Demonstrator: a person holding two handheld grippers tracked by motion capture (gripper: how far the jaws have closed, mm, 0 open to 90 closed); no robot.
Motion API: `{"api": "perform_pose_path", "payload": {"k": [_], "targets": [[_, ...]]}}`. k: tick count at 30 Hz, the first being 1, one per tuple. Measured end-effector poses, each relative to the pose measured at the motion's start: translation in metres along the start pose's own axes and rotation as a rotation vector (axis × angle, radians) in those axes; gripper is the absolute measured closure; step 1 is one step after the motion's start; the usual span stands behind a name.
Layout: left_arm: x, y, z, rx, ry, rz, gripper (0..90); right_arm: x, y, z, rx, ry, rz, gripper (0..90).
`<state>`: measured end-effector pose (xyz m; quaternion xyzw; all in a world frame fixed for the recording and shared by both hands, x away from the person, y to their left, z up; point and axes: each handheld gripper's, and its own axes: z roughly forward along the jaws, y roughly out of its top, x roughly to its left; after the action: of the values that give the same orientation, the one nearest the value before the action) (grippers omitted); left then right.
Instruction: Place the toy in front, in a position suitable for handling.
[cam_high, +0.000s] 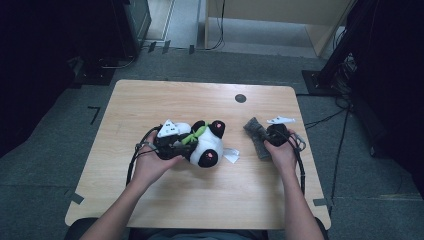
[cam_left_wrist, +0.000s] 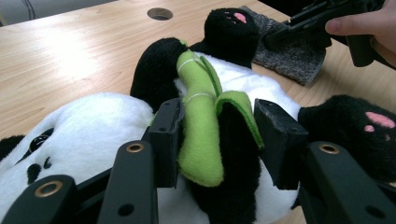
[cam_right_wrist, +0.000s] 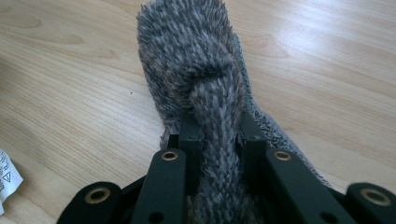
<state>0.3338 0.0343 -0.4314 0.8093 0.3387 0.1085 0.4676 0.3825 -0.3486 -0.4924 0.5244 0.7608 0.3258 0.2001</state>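
Note:
A black and white panda plush (cam_high: 207, 145) lies on the wooden table (cam_high: 200, 100), left of centre. My left gripper (cam_left_wrist: 219, 140) stands over its belly, with the green felt bamboo stalk (cam_left_wrist: 201, 135) and a black plush arm between its jaws. The pads sit beside the felt without squeezing it, so it reads as open. To the right lies a grey fuzzy cloth (cam_high: 255, 129). My right gripper (cam_right_wrist: 219, 135) is shut on a raised fold of that cloth (cam_right_wrist: 196, 60), pinched tight between its pads. In the left gripper view, the right gripper (cam_left_wrist: 308, 23) rests on the cloth (cam_left_wrist: 289, 56) behind the panda.
A white label (cam_high: 231, 154) sticks out from the panda toward the cloth. A round cable hole (cam_high: 240, 98) sits near the table's far edge. Bare wood lies in front of both hands and along the far side. Dark equipment and cables stand on the floor around the table.

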Motion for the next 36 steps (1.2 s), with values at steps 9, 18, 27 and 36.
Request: {"api": "perform_pose_path", "payload": {"k": [9, 18, 27, 36], "targets": [[0.008, 0.002, -0.015, -0.015, -0.02, 0.017, 48.9, -0.003, 0.002, -0.012, -0.032, -0.004, 0.016, 78.2], [0.029, 0.001, -0.033, -0.038, 0.004, 0.031, 48.9, 0.002, 0.006, -0.022, -0.041, 0.047, 0.037, 78.8], [0.054, -0.006, -0.049, -0.046, 0.025, 0.021, 45.7, 0.008, 0.01, -0.028, -0.041, 0.049, 0.022, 79.1], [0.074, -0.024, -0.051, -0.052, -0.027, -0.008, 42.0, 0.019, 0.017, -0.035, -0.044, 0.06, -0.013, 78.9]]}}
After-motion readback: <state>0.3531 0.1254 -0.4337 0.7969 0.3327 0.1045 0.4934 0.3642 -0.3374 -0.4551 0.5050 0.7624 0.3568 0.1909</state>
